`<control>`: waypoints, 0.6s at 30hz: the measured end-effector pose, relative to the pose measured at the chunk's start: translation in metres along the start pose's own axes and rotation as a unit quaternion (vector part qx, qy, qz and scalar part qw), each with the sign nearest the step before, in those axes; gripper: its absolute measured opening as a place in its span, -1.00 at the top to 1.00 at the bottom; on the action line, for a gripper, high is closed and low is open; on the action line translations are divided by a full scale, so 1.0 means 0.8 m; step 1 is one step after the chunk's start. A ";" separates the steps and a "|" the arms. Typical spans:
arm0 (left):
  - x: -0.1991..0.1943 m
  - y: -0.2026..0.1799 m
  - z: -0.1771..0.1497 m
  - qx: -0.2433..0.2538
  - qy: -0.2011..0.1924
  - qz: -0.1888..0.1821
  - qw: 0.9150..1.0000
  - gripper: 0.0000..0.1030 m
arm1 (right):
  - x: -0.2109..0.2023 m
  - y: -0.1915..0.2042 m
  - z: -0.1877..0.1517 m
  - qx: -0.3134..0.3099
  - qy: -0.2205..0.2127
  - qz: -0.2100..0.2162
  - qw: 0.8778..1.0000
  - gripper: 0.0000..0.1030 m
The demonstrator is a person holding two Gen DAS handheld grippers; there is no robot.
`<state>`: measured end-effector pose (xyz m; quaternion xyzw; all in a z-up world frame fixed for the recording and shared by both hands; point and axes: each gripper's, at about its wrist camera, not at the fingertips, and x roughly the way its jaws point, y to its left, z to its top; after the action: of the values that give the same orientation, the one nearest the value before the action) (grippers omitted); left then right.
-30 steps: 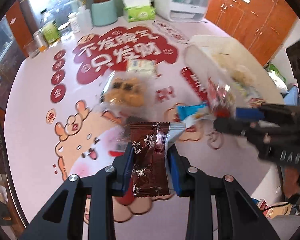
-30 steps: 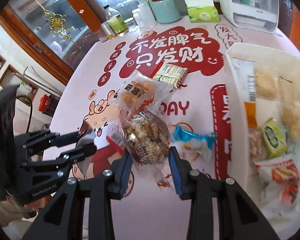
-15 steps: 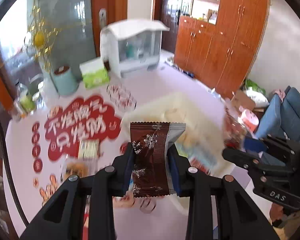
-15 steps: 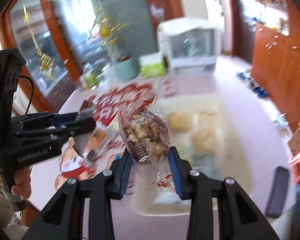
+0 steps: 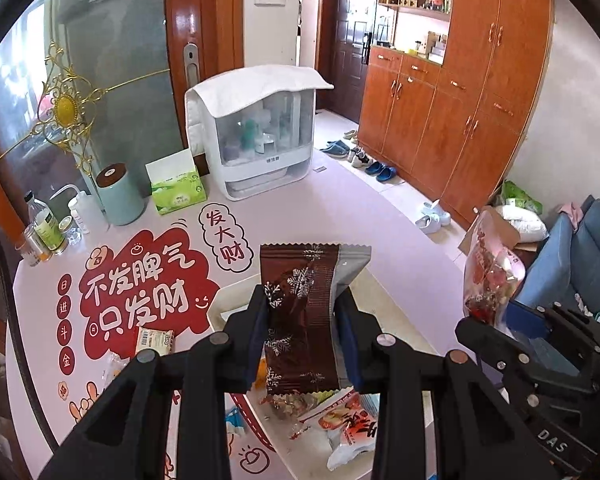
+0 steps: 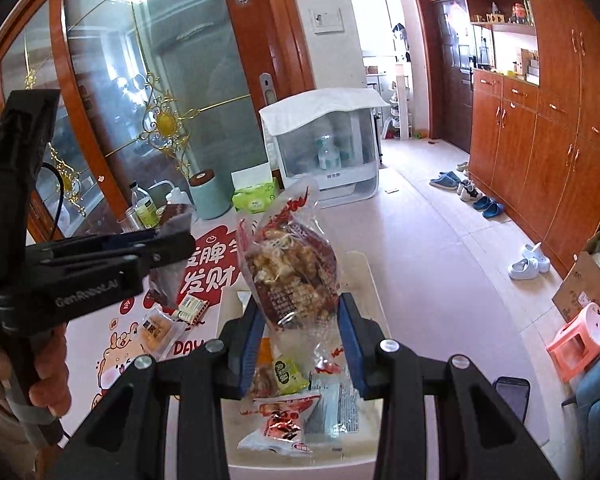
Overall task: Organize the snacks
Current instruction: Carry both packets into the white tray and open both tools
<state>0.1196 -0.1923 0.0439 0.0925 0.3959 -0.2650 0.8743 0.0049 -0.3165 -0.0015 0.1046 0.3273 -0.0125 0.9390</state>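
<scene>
My left gripper (image 5: 302, 332) is shut on a brown snowflake-printed snack packet (image 5: 300, 316), held upright above the white tray (image 5: 396, 320). My right gripper (image 6: 300, 340) is shut on a clear bag of caramel-coloured snack pieces (image 6: 292, 268), also held above the tray (image 6: 364, 276). The tray holds several packets, among them a red-and-white one (image 6: 280, 424) and a green one (image 6: 286, 376). Each gripper shows in the other's view: the right one (image 5: 500, 320) at the right, the left one (image 6: 172, 244) at the left.
On the pink printed table mat (image 5: 140, 292) lie loose packets (image 6: 158, 328) left of the tray. At the table's back stand a white covered cabinet (image 5: 260, 140), a green tissue box (image 5: 176, 192), a teal canister (image 5: 120, 196) and bottles (image 5: 48, 228).
Both grippers have lifted their packets from the table surface and tilted up, moving right over the tray. The view now takes in the room beyond the table.
</scene>
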 end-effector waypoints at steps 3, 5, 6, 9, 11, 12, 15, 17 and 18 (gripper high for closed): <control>0.018 -0.002 -0.003 0.001 0.013 0.004 1.000 0.38 | 0.005 -0.007 0.000 0.006 0.007 0.003 1.000 0.27; 0.033 -0.004 -0.003 0.003 0.021 0.008 1.000 0.38 | 0.012 -0.008 -0.002 0.006 0.015 0.004 1.000 0.27; 0.038 -0.004 -0.003 0.004 0.024 0.011 1.000 0.38 | 0.017 -0.009 -0.003 0.004 0.020 0.004 1.000 0.27; 0.057 -0.003 -0.002 0.007 0.036 0.019 0.999 0.36 | 0.030 -0.010 -0.004 0.005 0.032 0.003 0.999 0.27; 0.064 -0.003 -0.001 0.009 0.041 0.023 0.999 0.35 | 0.039 -0.012 -0.004 0.006 0.042 0.005 0.999 0.27; 0.068 -0.002 -0.002 0.009 0.043 0.024 0.999 0.33 | 0.043 -0.013 -0.005 0.007 0.046 0.003 0.999 0.27; 0.076 0.000 -0.005 0.010 0.048 0.032 0.998 0.00 | 0.057 -0.014 -0.006 0.006 0.057 -0.001 0.998 0.25; 0.079 0.002 -0.008 0.010 0.048 0.045 0.998 -0.56 | 0.063 -0.015 -0.007 0.008 0.062 0.000 0.998 0.25; 0.079 0.001 -0.009 0.009 0.044 0.049 0.998 -0.67 | 0.067 -0.016 -0.007 0.010 0.066 -0.001 0.998 0.24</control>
<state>0.1500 -0.2133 -0.0074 0.1315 0.4267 -0.2210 0.8671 0.0427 -0.3257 -0.0413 0.1144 0.3883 -0.0094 0.9143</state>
